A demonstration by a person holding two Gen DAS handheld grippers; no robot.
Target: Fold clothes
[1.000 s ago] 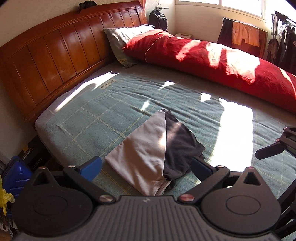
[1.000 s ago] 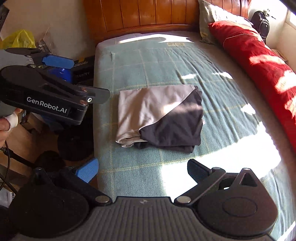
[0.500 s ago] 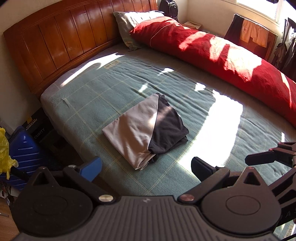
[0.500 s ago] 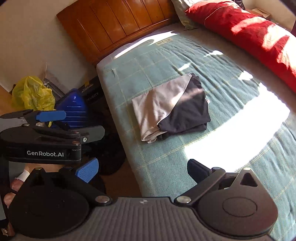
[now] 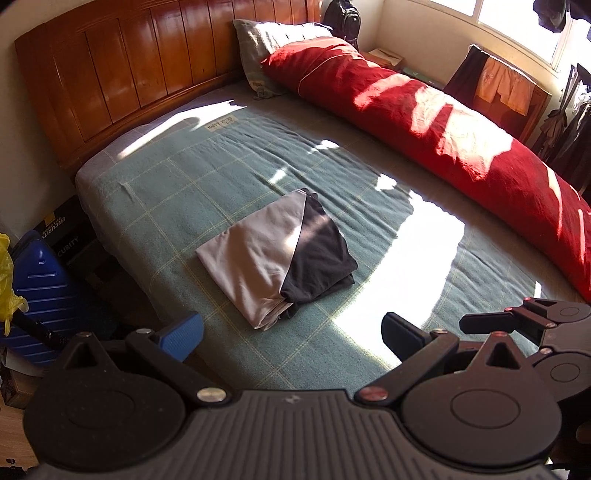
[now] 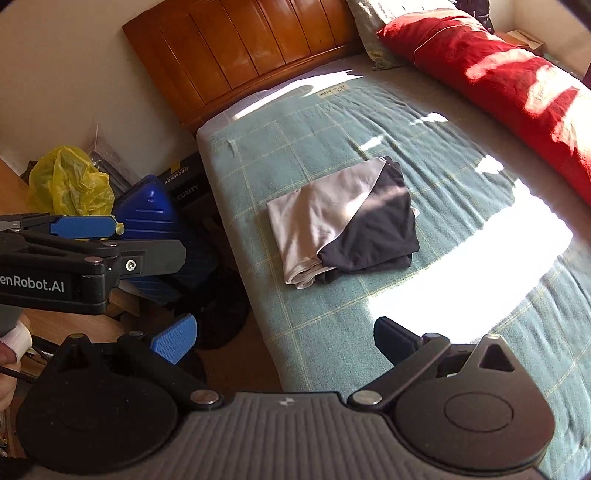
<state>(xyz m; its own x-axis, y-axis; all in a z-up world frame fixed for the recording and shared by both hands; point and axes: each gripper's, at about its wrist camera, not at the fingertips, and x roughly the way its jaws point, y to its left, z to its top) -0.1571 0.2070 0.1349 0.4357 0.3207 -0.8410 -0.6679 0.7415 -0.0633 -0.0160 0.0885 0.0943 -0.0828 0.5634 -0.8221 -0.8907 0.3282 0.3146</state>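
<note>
Both grippers, the left gripper [image 5: 291, 334] and the right gripper [image 6: 282, 338], were held wide open and empty above the bed's [image 5: 192, 192] near edge, while the folded garment [image 5: 277, 258] was left lying flat mid-blanket.

Hard sunlight pours through the window [image 5: 491, 11] on my right — it burns a glaring white patch onto the blanket [image 5: 413, 254] and dapples the red quilt [image 5: 443, 122]. My fisheye views curve strongly at the dark corners — the focus is sharp.
</note>
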